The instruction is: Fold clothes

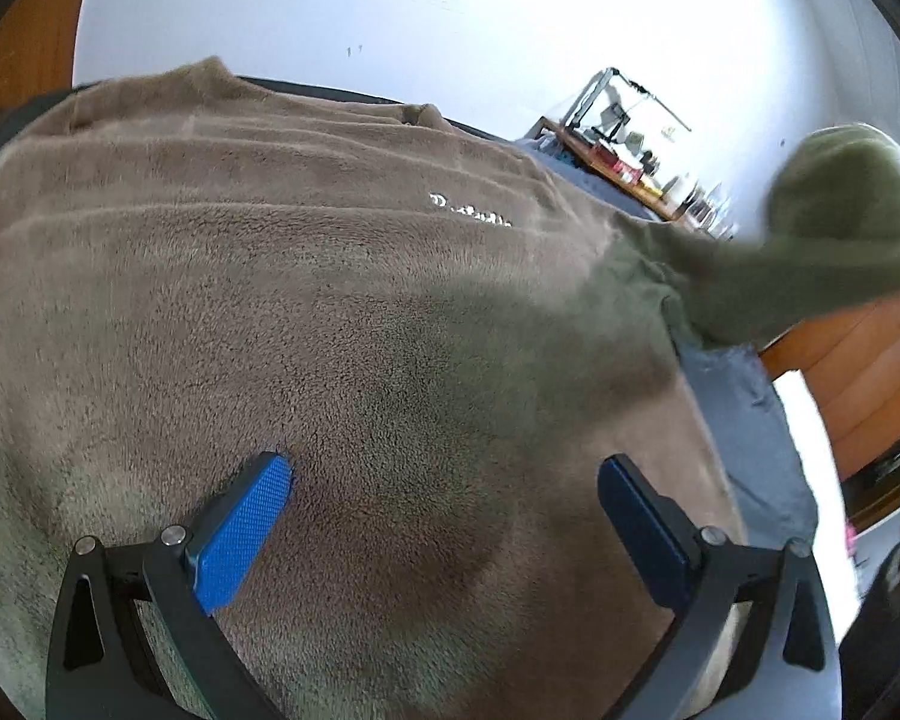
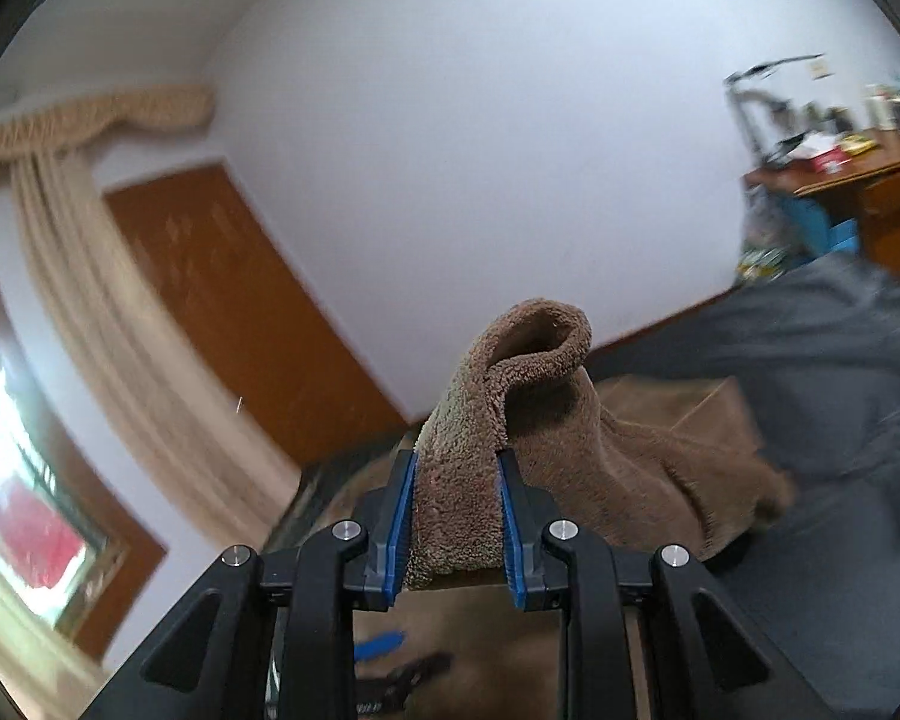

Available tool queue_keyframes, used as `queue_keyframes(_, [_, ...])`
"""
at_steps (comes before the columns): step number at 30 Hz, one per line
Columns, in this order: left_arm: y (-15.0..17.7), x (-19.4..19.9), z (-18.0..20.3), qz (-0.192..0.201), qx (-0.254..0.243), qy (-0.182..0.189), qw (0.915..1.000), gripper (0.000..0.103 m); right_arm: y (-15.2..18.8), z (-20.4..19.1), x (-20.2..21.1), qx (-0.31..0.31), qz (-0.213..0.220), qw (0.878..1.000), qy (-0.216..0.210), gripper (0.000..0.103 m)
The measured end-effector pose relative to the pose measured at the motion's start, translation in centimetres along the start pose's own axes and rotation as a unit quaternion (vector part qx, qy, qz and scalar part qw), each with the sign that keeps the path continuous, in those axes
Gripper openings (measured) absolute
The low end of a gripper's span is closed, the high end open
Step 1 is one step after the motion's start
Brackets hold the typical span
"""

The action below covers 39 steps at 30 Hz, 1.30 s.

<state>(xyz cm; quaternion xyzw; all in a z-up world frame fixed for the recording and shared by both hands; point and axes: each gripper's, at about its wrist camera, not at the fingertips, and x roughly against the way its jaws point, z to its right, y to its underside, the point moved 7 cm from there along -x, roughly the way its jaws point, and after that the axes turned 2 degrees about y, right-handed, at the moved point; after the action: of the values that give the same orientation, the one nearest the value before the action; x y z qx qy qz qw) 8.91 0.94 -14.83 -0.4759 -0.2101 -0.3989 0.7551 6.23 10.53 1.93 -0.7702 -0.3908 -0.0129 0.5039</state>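
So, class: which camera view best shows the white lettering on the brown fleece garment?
The left wrist view: the white lettering sits on the spread brown fleece garment, though blurred. The right wrist view shows only a pinched fold, no lettering.

Brown fleece garment (image 1: 306,300) spread flat on bed, white logo up; one sleeve (image 2: 510,408) lifted.

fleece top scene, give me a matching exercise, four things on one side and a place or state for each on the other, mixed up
Things:
1. fleece top
2. left claw
3. right claw
4. wooden desk

Places or states:
A. shut on a bunched fold of fleece
B. open, with nothing between its pads
C. spread flat, white lettering on it
D. against the white wall, cluttered on top

Pairs: 1-C, 2-B, 3-A, 4-D
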Motion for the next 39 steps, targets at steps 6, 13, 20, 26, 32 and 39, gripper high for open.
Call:
queue_keyframes(6, [-0.1,0.6,-0.5,-0.003,0.036,0.037,0.9986,0.103,5.7,-4.3,-4.3,0.085,-0.084,0.993,-0.027,0.081])
queue_keyframes(13, [-0.5,1.1,-1.5,-0.002,0.097,0.088,0.9913,0.103,3.8,1.2,-5.4,0.032,-0.058,0.997,0.044,0.081])
queue_keyframes(20, [-0.8,1.4,-2.2,0.002,0.130,0.120,0.9842,0.103,3.8,7.0,-13.3,-0.024,-0.139,0.988,0.056,0.081])
queue_keyframes(26, [-0.8,1.5,-2.4,0.004,0.137,0.129,0.9821,0.103,5.2,8.2,-17.4,-0.011,-0.188,0.981,0.044,0.081])
queue_keyframes(32, [-0.8,1.4,-2.3,0.000,0.135,0.133,0.9819,0.103,7.9,6.8,-18.1,0.005,-0.265,0.964,-0.020,0.081])
queue_keyframes(39, [-0.8,1.1,-2.4,0.000,0.133,0.133,0.9821,0.103,10.6,2.3,-11.4,0.061,-0.280,0.943,-0.167,0.081])
